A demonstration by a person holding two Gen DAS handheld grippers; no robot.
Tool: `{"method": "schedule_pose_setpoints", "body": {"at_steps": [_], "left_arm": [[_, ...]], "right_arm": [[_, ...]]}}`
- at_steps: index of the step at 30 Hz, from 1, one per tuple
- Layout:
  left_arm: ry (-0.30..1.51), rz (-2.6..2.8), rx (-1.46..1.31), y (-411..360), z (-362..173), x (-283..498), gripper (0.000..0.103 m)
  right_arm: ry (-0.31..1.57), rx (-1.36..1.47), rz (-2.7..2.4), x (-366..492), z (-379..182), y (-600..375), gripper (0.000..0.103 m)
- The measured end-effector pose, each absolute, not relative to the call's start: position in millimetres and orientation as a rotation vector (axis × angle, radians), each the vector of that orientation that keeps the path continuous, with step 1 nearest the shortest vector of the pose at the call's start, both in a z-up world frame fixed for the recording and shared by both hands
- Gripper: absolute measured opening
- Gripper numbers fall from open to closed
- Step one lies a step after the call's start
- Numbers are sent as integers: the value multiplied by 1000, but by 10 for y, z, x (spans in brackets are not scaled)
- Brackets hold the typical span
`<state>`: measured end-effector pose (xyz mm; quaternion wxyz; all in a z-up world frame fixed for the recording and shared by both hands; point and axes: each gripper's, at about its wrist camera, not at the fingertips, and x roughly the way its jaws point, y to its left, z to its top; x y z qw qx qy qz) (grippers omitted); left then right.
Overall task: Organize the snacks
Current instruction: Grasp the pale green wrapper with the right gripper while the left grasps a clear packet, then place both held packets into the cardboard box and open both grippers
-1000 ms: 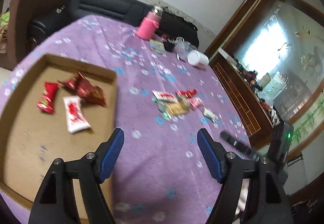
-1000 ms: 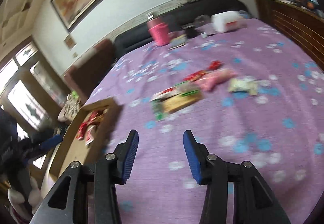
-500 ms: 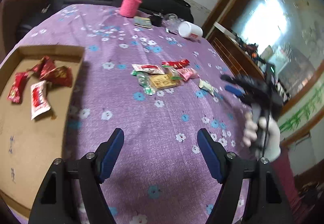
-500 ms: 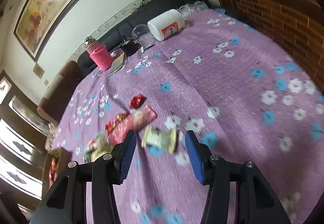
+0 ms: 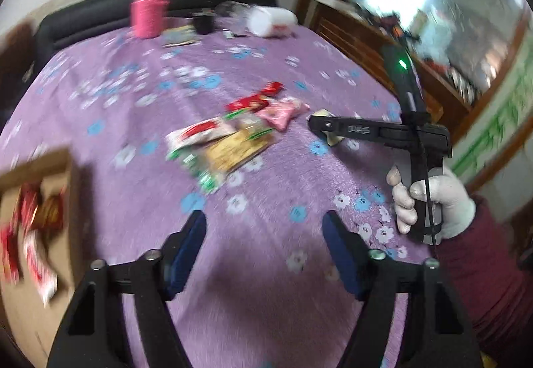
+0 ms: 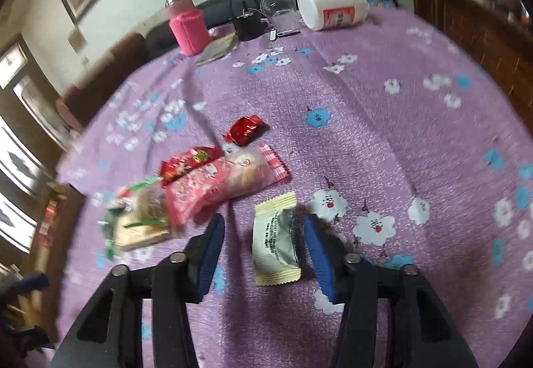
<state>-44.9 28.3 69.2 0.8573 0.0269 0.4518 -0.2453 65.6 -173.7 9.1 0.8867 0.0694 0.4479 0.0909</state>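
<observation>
A pale yellow snack packet [image 6: 274,236] lies flat on the purple flowered tablecloth [image 6: 383,135]. My right gripper [image 6: 263,228] is open and straddles it, one blue pad on each side; it also shows in the left wrist view [image 5: 328,126]. A pile of snacks sits just to the left: a pink packet [image 6: 226,181], red packets [image 6: 245,130], a green and tan packet [image 6: 143,218]. The pile shows in the left wrist view [image 5: 233,135]. My left gripper [image 5: 265,234] is open and empty above the cloth. A cardboard tray [image 5: 36,165] at left holds red and white packets [image 5: 30,234].
At the table's far edge stand a pink bottle [image 6: 186,26], a clear cup [image 6: 278,6], a white jar on its side [image 6: 333,6], a small black object [image 6: 246,23] and a flat booklet [image 6: 218,46]. A wooden cabinet [image 5: 359,45] runs along the right. A dark sofa [image 5: 100,15] lies behind.
My right gripper has moved down and forward so that the pale yellow packet lies between its pads. My left gripper has swung right and closer to the snack pile.
</observation>
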Motion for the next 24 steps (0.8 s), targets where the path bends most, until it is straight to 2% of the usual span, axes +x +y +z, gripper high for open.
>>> {"method": "schedule_pose_setpoints", "body": {"at_steps": [1, 2, 10, 15, 16, 17, 19, 24], "left_arm": [[957, -525, 91, 173, 668, -363, 59], [962, -526, 113, 98, 649, -294, 59], [946, -478, 63, -128, 582, 347, 59], [995, -438, 108, -397, 381, 615, 59], [1007, -428, 120, -434, 335, 643, 57], [1016, -419, 126, -462, 291, 671, 39], [998, -384, 146, -483, 265, 672, 28], [980, -369, 134, -433, 297, 588, 28]], "right_arm": [[927, 137, 186, 649, 93, -1739, 25], [926, 147, 187, 664, 89, -1758, 25], [899, 228, 183, 606, 155, -1962, 24], [901, 275, 189, 622, 159, -2049, 25], [903, 277, 188, 621, 160, -2051, 24], [903, 282, 185, 621, 161, -2062, 25], [898, 299, 179, 618, 180, -2101, 25], [871, 334, 179, 598, 241, -2179, 25]]}}
